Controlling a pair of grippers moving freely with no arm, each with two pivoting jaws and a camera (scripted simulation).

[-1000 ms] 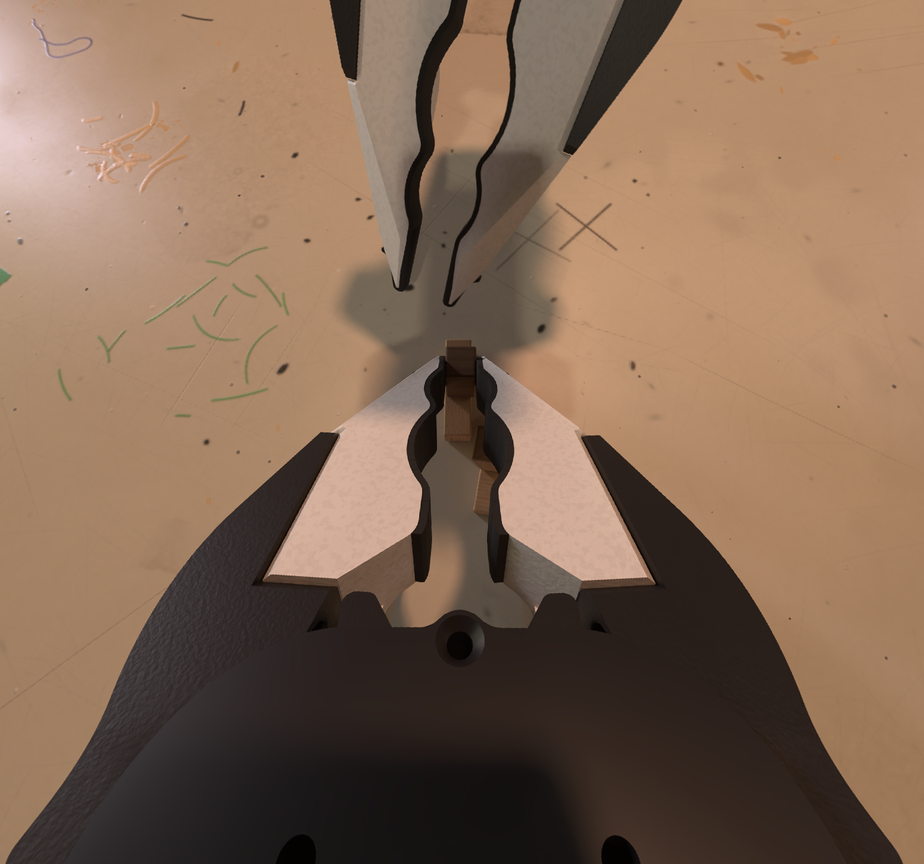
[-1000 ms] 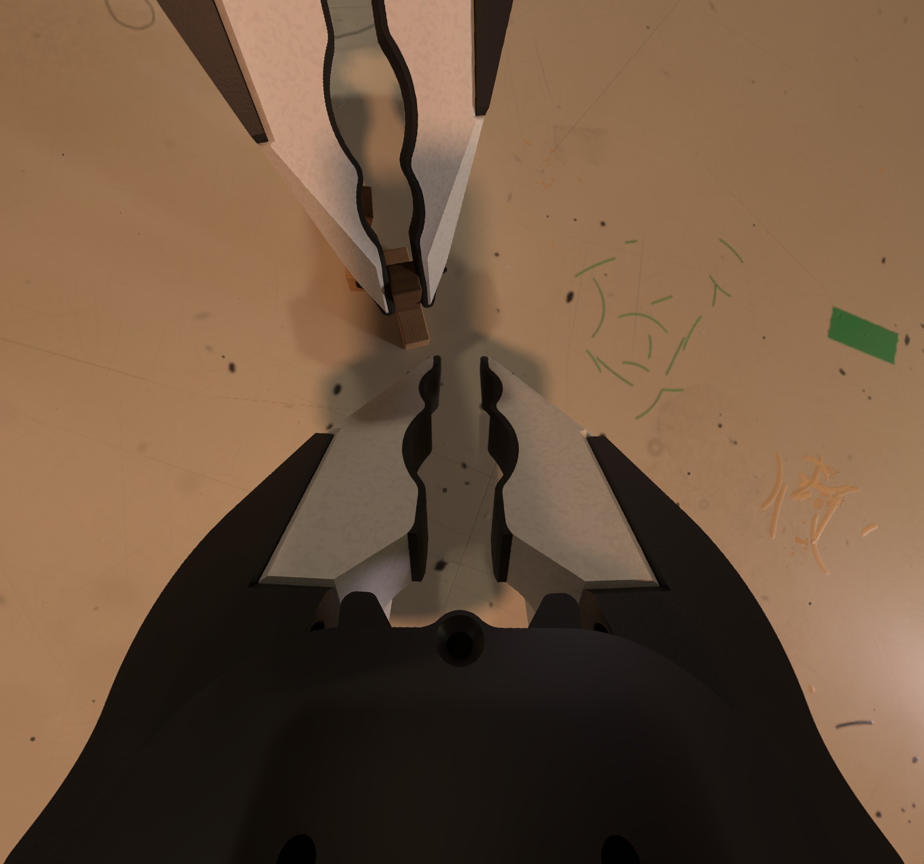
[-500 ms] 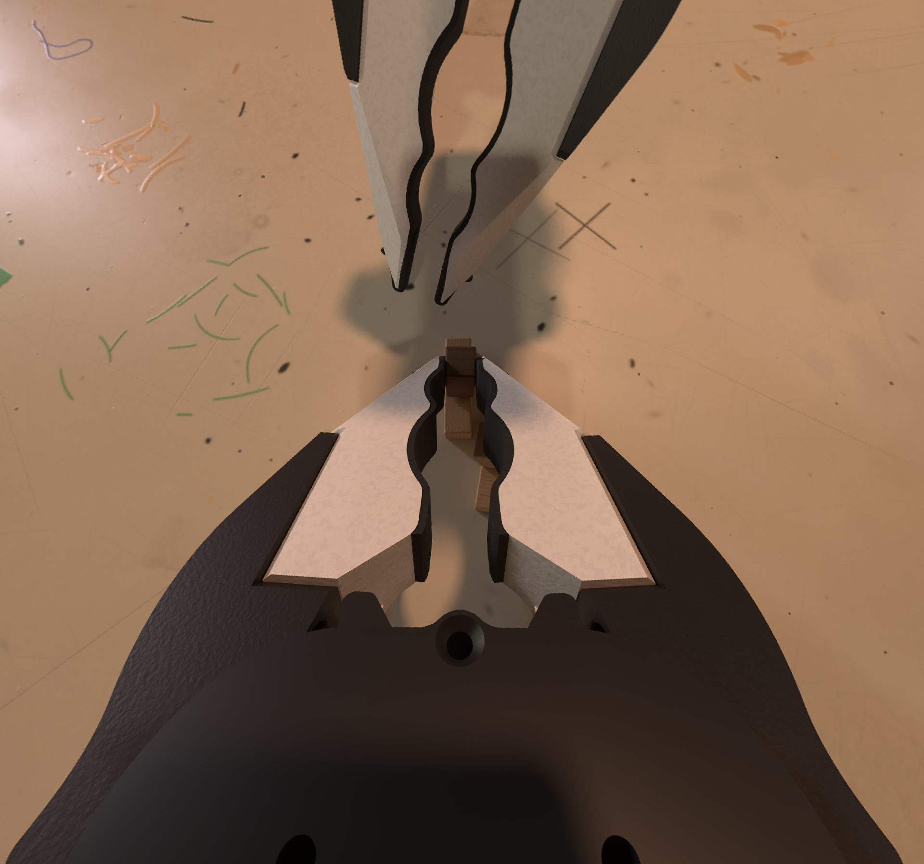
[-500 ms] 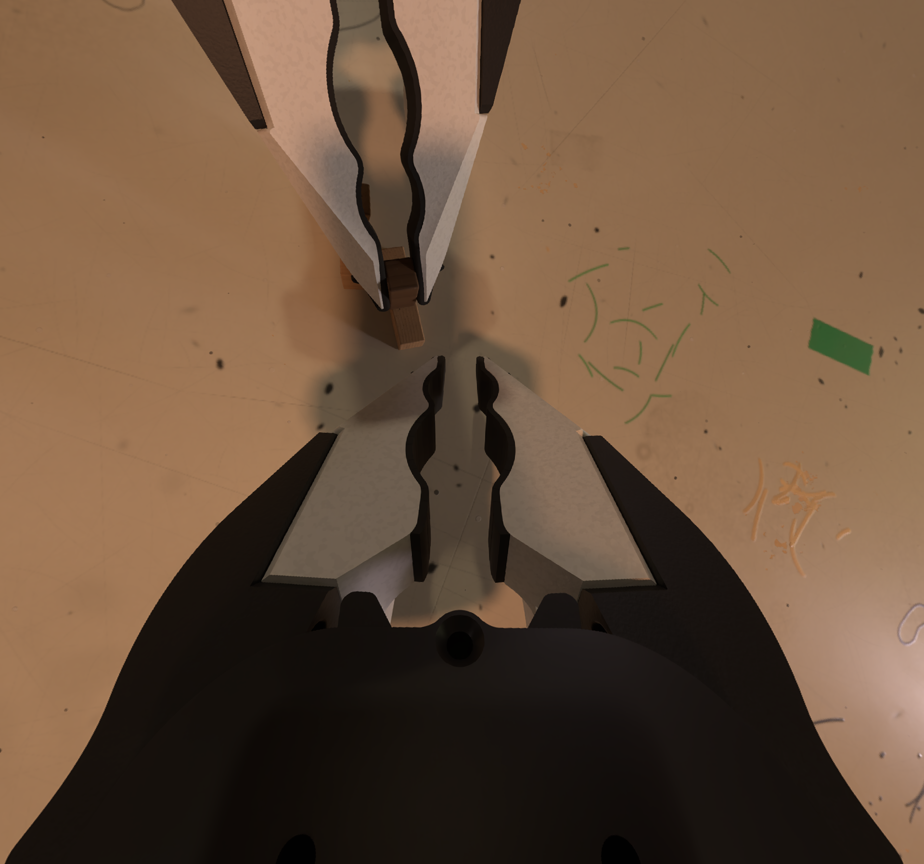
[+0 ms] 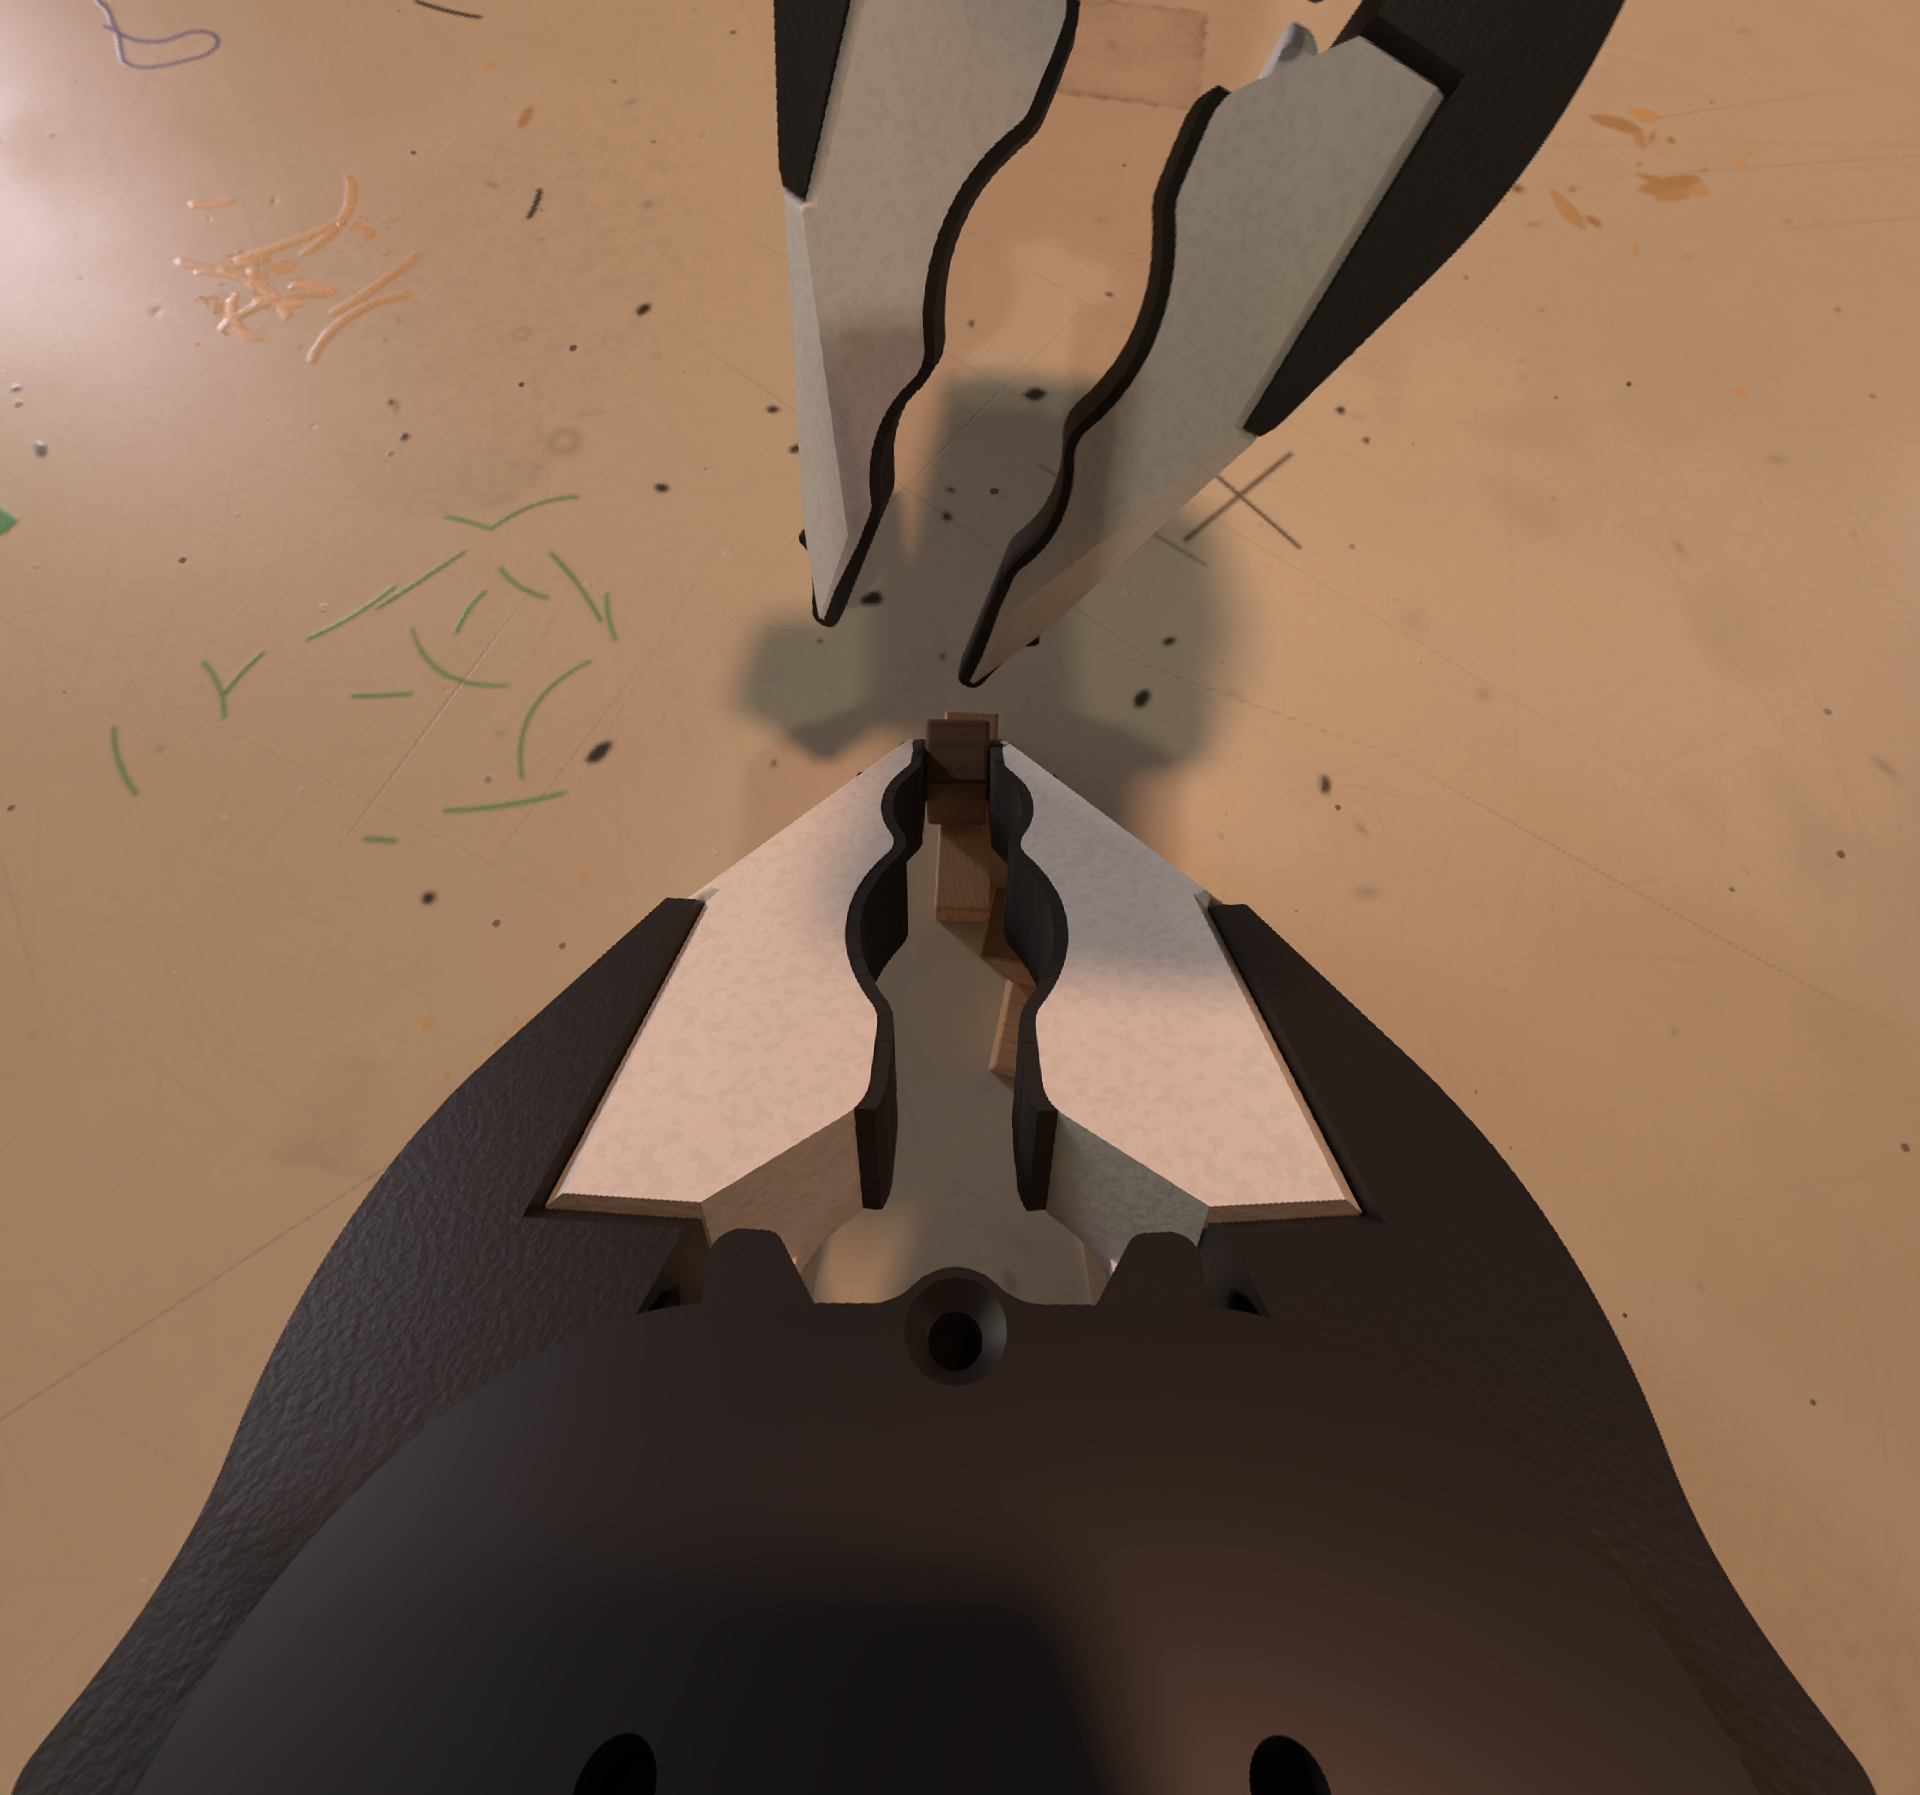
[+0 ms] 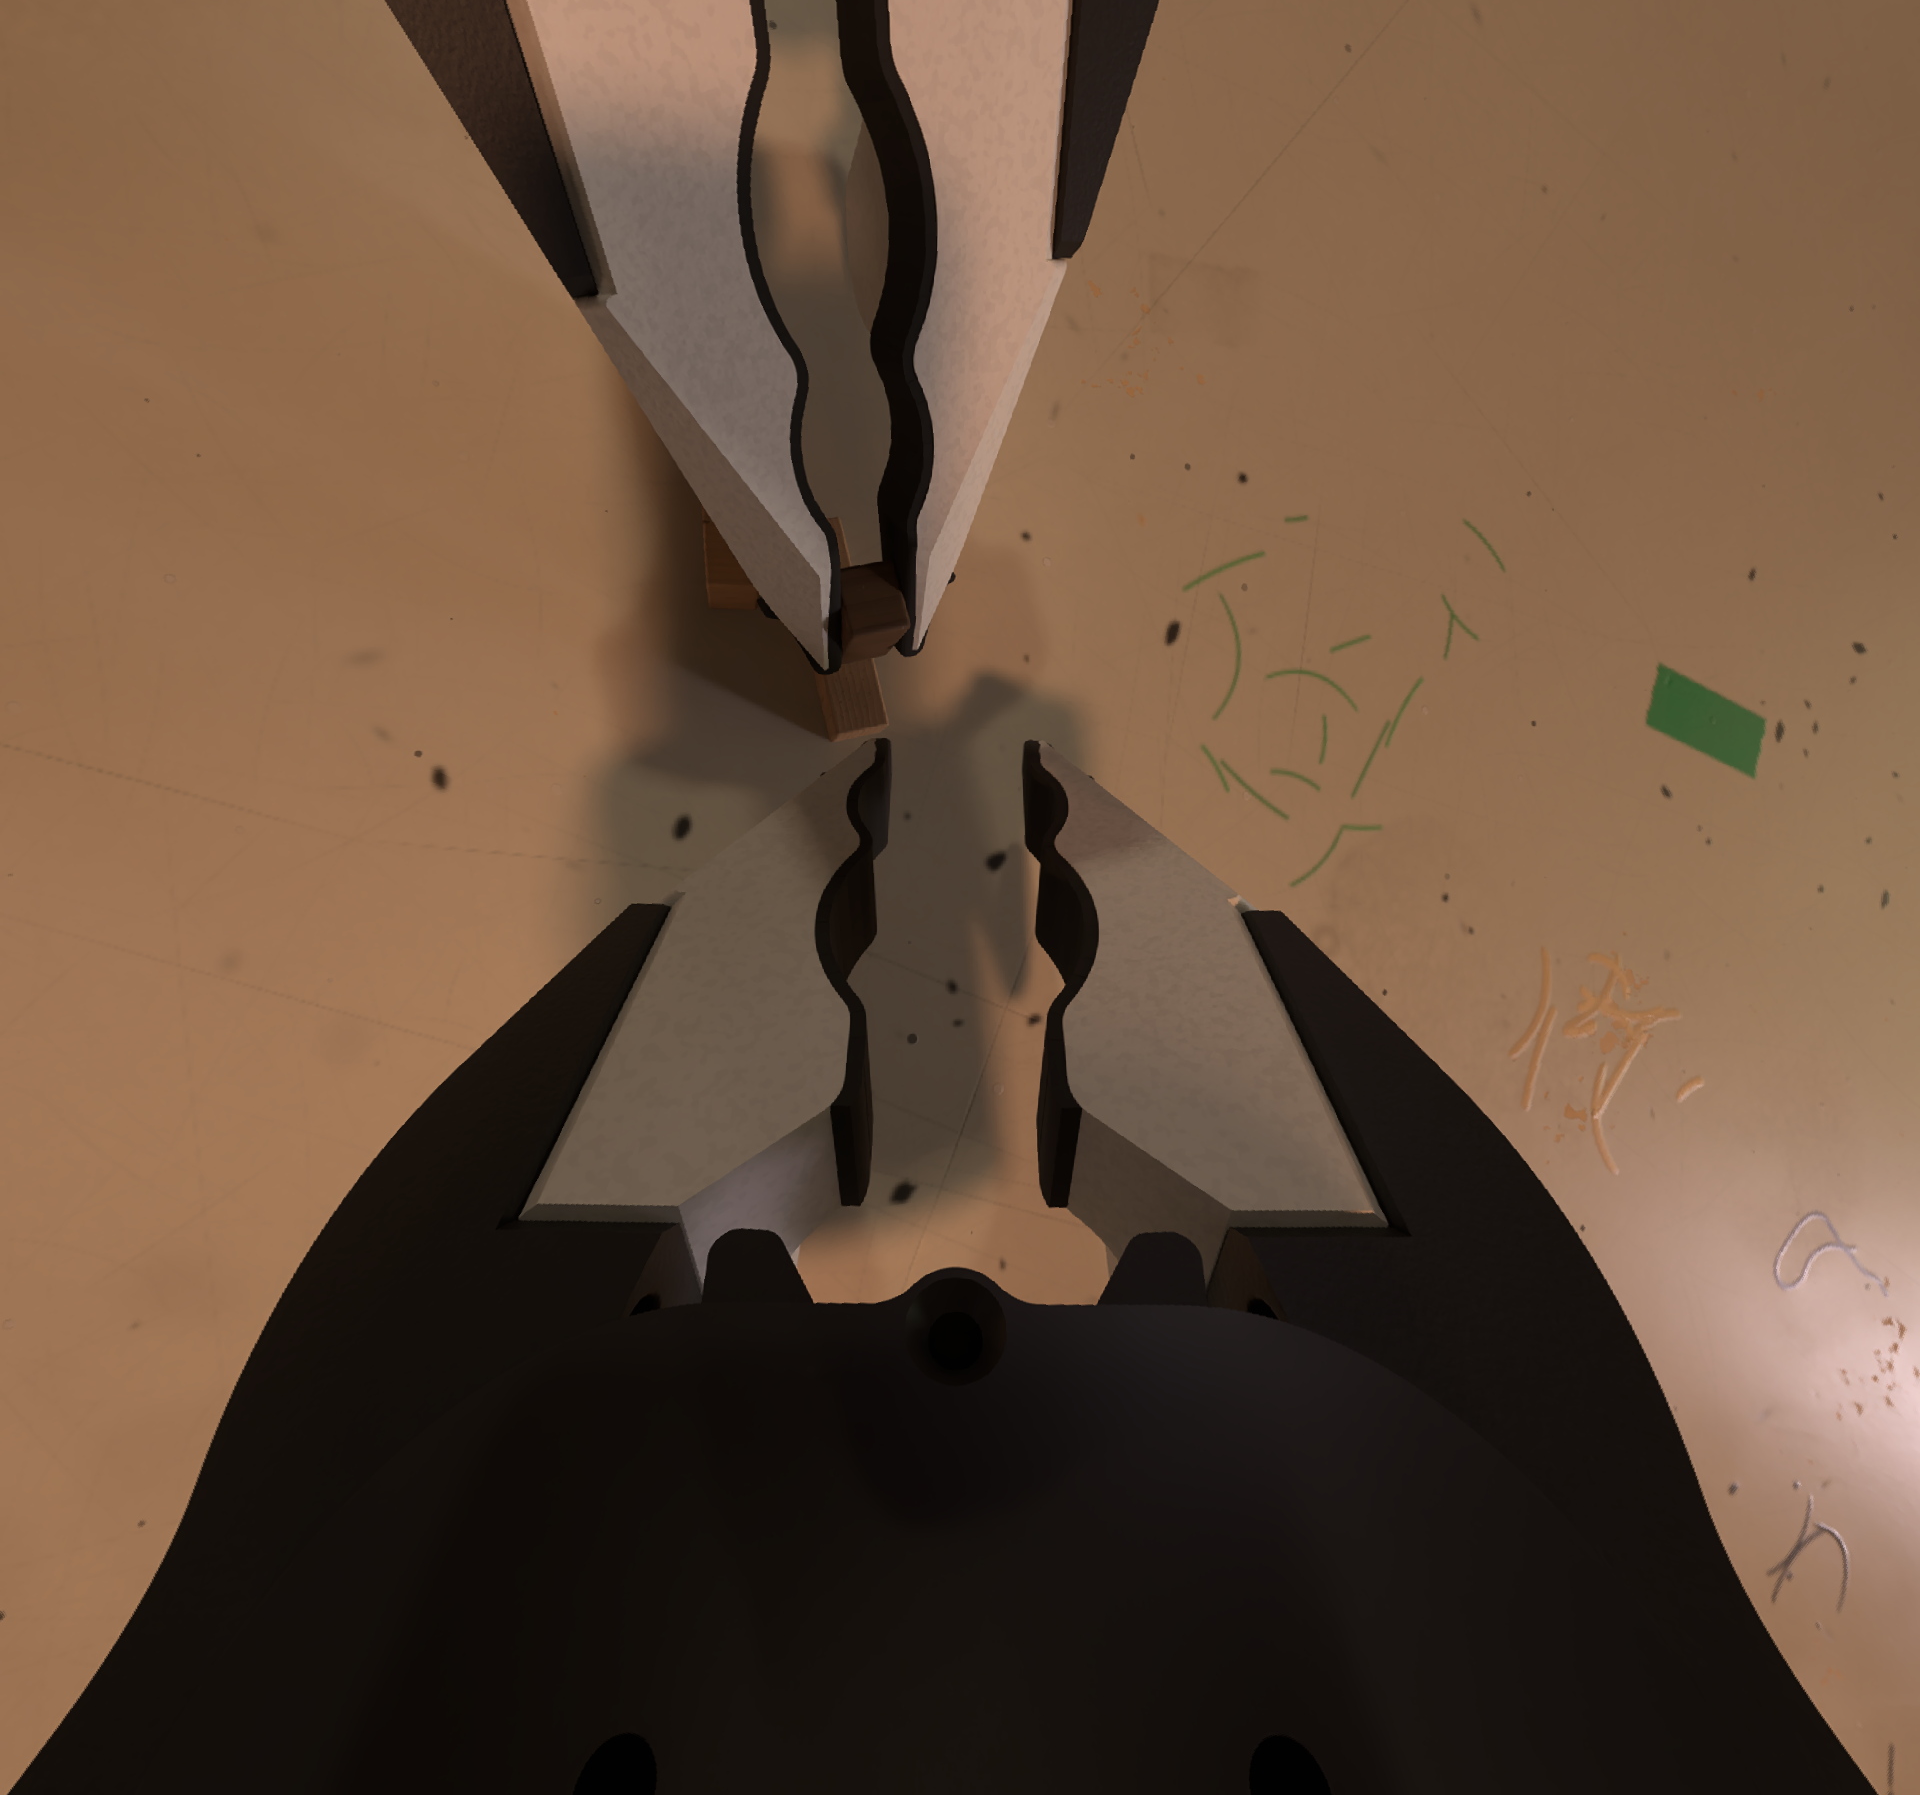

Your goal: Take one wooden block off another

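Note:
My left gripper (image 5: 958, 758) is shut on a small dark brown wooden block (image 5: 958, 746) at its fingertips. A lighter wooden block (image 5: 961, 878) lies under it between the fingers, close to the tan table (image 5: 1558, 810). In the right wrist view the left gripper (image 6: 873, 649) comes down from the top, holding the dark block (image 6: 871, 615). The lighter block (image 6: 852, 701) pokes out below it. My right gripper (image 6: 956, 748) is open and empty, its tips just short of the blocks. It faces the left gripper tip to tip in the left wrist view (image 5: 899, 644).
The table carries green scribbles (image 5: 468, 654), orange scribbles (image 5: 291, 270), pen crosses (image 5: 1242, 504) and dark specks. A green tape patch (image 6: 1704, 717) lies to the right in the right wrist view. Both grippers cast shadows around the blocks.
My right gripper's jaws have spread wider and it has shifted slightly. My left gripper has stayed still, shut on the dark block.

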